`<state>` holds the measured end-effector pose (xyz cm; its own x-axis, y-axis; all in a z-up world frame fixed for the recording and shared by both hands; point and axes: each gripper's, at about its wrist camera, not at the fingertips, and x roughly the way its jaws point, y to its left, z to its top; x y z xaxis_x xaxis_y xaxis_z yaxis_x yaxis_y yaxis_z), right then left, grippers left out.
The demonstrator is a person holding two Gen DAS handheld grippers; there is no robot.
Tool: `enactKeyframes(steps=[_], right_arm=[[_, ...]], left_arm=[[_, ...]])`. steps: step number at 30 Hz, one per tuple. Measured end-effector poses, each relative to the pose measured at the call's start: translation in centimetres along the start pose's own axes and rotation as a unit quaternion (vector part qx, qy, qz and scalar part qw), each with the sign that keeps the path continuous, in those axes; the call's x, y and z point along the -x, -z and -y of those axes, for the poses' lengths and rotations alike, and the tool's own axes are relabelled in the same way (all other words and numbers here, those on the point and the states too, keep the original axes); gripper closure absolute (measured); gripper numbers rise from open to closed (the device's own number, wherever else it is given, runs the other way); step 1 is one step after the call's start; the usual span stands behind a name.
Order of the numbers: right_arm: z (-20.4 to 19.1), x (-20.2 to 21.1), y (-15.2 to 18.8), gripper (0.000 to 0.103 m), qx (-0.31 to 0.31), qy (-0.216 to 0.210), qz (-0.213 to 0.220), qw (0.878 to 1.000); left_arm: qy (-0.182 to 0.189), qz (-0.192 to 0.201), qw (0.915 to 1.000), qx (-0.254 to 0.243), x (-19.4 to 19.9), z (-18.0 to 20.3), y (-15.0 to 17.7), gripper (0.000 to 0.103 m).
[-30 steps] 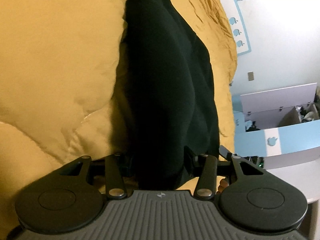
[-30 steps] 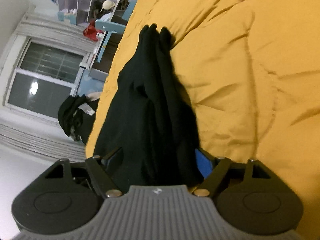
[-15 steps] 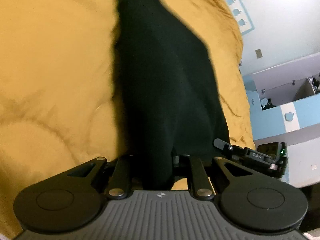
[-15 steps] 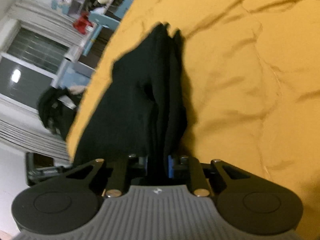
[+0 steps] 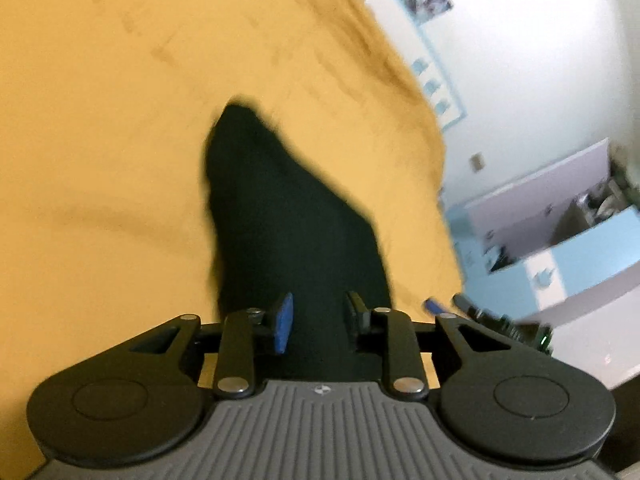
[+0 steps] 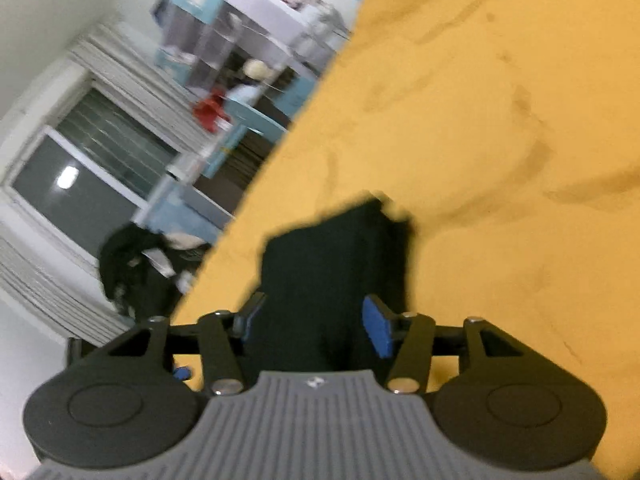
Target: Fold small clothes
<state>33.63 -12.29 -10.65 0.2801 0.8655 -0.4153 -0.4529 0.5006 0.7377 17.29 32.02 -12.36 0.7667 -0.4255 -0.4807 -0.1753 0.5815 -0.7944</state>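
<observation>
A small black garment point(image 5: 292, 216) lies on a mustard yellow quilt point(image 5: 100, 140). In the left wrist view it runs away from my left gripper point(image 5: 320, 318), whose jaws stand apart with the cloth between them. In the right wrist view the garment point(image 6: 336, 256) looks like a short folded block. My right gripper point(image 6: 312, 320) is open around its near end, blue pads point(image 6: 378, 330) apart on either side. Both views are motion-blurred.
The quilt's edge runs diagonally in the right wrist view point(image 6: 280, 152); beyond it are a window point(image 6: 88, 168), blue shelves point(image 6: 240, 80) and a dark pile on the floor point(image 6: 136, 264). The left wrist view shows a blue-white box point(image 5: 560, 240) past the bed's right edge.
Both grippers were shut on the garment half a second ago and now stand open. The garment looks shorter, folded over, and both grippers have drawn back from it.
</observation>
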Motion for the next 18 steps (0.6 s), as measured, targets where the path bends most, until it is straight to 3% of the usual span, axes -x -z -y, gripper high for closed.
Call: enactKeyframes(steps=[4, 9, 12, 14, 18], right_arm=[[-0.3, -6.8, -3.2, 0.049, 0.001, -0.015, -0.001, 1.0], [1.8, -12.2, -5.3, 0.051, -0.029, -0.007, -0.018, 0.999], [3.6, -14.2, -5.7, 0.055, -0.03, 0.021, -0.025, 0.999], [4.6, -14.9, -5.7, 0.057, -0.033, 0.027, -0.023, 0.999], [6.5, -15.4, -5.0, 0.057, -0.067, 0.014, -0.014, 0.998]], left_arm=[[-0.005, 0.013, 0.9995, 0.03, -5.3, -1.8, -5.5, 0.07], [-0.021, 0.028, 0.9977, 0.057, -10.3, -4.5, -8.9, 0.07], [-0.042, 0.037, 0.9958, 0.072, -12.1, -6.2, -9.7, 0.076], [-0.056, 0.031, 0.995, 0.077, -12.8, -7.4, -9.4, 0.096], [-0.041, 0.038, 0.9957, 0.073, -11.9, -7.9, -8.4, 0.096]])
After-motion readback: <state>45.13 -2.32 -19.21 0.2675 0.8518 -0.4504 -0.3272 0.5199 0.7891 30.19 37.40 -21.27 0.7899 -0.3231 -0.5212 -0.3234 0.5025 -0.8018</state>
